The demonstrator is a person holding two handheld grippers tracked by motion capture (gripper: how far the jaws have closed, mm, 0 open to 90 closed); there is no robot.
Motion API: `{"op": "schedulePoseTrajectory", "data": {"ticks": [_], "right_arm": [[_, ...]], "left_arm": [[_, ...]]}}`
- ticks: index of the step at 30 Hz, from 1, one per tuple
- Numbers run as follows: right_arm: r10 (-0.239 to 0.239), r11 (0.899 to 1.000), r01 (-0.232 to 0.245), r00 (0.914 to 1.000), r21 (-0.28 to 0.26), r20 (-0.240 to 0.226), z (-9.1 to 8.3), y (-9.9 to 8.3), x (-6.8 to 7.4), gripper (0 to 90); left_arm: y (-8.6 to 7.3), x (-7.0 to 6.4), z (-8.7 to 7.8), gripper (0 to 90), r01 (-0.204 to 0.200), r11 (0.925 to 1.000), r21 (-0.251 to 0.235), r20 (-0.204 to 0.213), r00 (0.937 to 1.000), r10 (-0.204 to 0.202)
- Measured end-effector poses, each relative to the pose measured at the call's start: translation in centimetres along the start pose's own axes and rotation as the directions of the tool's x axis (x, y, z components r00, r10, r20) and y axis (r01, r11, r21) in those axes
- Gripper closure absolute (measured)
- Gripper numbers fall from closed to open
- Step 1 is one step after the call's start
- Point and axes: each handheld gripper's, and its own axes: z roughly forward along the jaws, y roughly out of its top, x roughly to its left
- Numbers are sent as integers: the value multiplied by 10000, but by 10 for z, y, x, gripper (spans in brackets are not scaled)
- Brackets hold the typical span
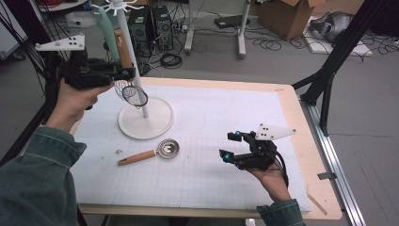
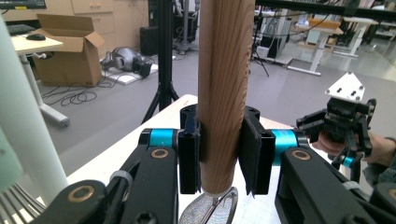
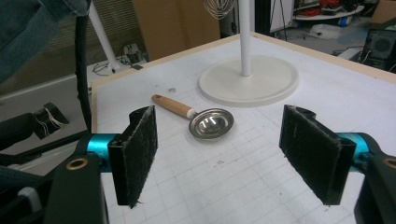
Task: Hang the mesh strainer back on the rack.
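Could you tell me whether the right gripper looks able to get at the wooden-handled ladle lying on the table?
Probably yes: the right gripper is open and faces the ladle, with bare mat between them.

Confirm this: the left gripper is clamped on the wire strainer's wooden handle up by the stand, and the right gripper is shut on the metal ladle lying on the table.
One thing is wrong: the right gripper is open and holds nothing, with the metal ladle lying untouched beyond its jaws, as the right gripper view shows. The left gripper clamping the wire strainer's wooden handle is right.

Even, soft indoor light—faint shadows (no glare); images slightly soft, grainy.
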Motion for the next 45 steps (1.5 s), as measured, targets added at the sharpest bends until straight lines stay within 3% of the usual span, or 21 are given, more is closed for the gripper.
{"op": "schedulePoseTrajectory", "data": {"ticks": [7, 18, 21, 33, 45], "right_arm": [[-6, 9999, 7, 10000, 140, -17, 2, 2, 0, 271], [-35, 9996, 37, 10000, 295, -46, 5, 4, -1, 270], [-41, 9997, 42, 10000, 242, -37, 4, 5, -1, 270], [-104, 9998, 106, 9999, 192, -76, 4, 6, -1, 270], [-107, 9999, 109, 9999, 114, -117, 3, 6, 0, 270]], "left_arm": [[8, 11, -1, 711, 168, 9996, -218, 166, 9997, -164], [19, 26, 0, 711, 435, 9980, -451, -137, 9989, -441], [21, 28, 1, 710, 432, 9986, -320, -284, 9986, -441], [21, 36, 2, 711, 792, 9960, -415, -445, 9957, -810], [18, 39, 6, 710, 899, 9953, -355, -694, 9933, -922]]}}
